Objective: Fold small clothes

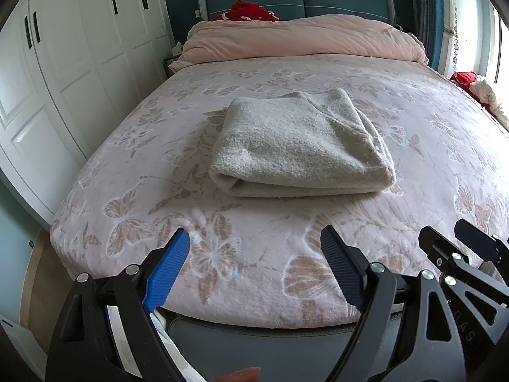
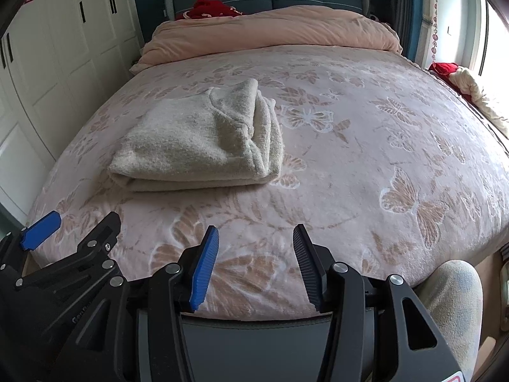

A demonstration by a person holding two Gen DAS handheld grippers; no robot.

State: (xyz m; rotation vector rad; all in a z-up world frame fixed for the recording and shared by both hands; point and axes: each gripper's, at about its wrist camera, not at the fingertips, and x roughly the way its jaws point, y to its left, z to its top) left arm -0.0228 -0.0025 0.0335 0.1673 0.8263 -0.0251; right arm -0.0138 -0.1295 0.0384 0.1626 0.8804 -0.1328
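Observation:
A cream knitted garment (image 1: 299,146) lies folded into a thick rectangle in the middle of the bed (image 1: 133,172); it also shows in the right wrist view (image 2: 197,146), left of centre. My left gripper (image 1: 254,242) is open and empty, over the bed's near edge, well short of the garment. My right gripper (image 2: 256,238) is open and empty, also at the near edge, to the right of the left one. The right gripper shows at the lower right of the left wrist view (image 1: 445,235). The left gripper shows at the lower left of the right wrist view (image 2: 79,219).
The bed has a pink butterfly-patterned cover (image 2: 366,159). A rolled pink duvet (image 1: 302,38) lies at the headboard with a red item (image 1: 248,11) behind it. White wardrobes (image 1: 63,63) stand on the left. Red and cream cloths (image 2: 461,82) lie at the right edge.

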